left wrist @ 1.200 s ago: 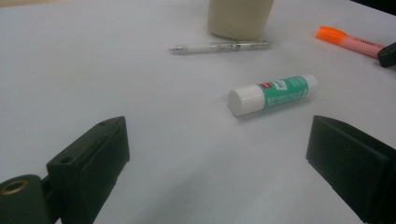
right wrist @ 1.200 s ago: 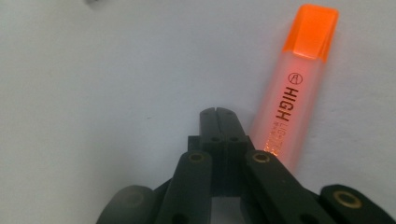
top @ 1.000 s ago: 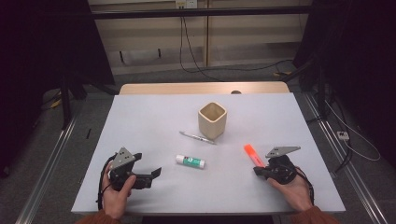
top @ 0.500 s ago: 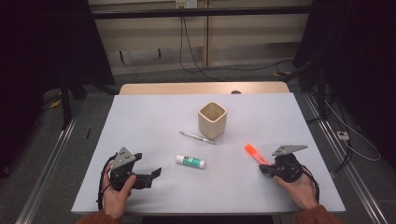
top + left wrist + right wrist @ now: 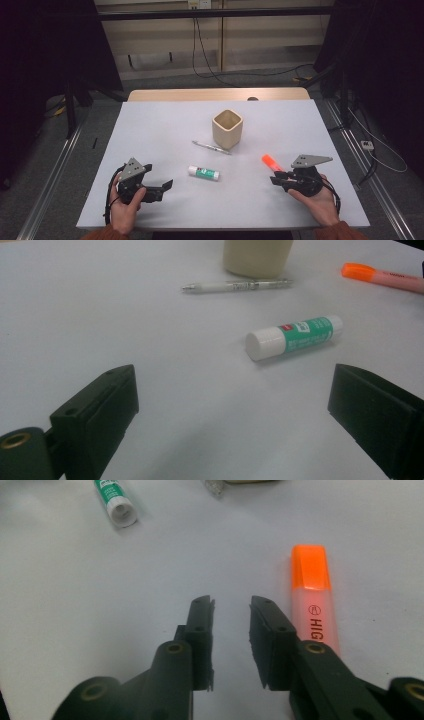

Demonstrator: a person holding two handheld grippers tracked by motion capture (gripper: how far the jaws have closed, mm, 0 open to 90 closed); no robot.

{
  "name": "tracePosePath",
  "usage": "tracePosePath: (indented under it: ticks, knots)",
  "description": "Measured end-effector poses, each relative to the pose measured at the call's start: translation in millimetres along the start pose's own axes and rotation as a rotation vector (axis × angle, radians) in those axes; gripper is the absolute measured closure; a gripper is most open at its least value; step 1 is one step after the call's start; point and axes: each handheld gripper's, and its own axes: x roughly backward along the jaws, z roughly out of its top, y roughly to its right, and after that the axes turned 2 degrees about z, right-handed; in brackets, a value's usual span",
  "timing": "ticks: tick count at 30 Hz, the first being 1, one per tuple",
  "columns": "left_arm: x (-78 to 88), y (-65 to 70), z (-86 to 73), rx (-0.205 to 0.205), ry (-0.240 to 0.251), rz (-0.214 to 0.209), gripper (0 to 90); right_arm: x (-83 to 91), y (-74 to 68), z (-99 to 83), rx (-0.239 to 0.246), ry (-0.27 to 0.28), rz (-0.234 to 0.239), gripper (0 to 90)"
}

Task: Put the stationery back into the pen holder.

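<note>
On the white table [image 5: 165,125], near its right front, the orange highlighter [image 5: 270,163] is seen lying flat, just beside the right gripper [image 5: 231,611], whose jaws have just been opening and now stand partly apart with nothing between them; the pen lies outside the nearer jaw, so no grasp is judged to have been made yet, and the lift, presumably toward the cup [image 5: 227,128], is left to do. The highlighter is made of smooth plastic, with a translucent pale barrel and a bright, squared orange cap. Farther left a glue stick [image 5: 203,173] is laid on its side, round, green-labelled, white-capped; a slim silvery pen [image 5: 211,147] lies touching or almost touching the cup, a beige, matt, square vessel with rounded corners. The left gripper [image 5: 230,405] is held wide open and empty, aimed at the glue stick.
</note>
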Motion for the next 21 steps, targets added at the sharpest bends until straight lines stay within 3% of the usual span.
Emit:
tracePosePath:
  ticks: [10, 13, 16, 21]
  knots:
    - [-1.0, -0.2, -0.3, -0.001, -0.002, 0.004, 6.0, -1.0, 6.2, 6.5, -0.040, 0.015, -0.051, 26.8]
    - [-0.6, -0.5, -0.2, 0.000, -0.002, 0.007, 5.9, -2.9, 12.0, 10.1, -0.061, -0.039, -0.079, 7.0]
    - [-1.0, -0.5, -0.2, -0.002, -0.002, 0.007, 6.0, -1.5, 18.5, 12.7, -0.086, -0.052, -0.094, 10.3]
    - [-1.6, -0.4, -0.2, -0.006, -0.005, 0.007, 6.0, -0.4, 21.0, 23.2, -0.085, -0.050, -0.127, 8.8]
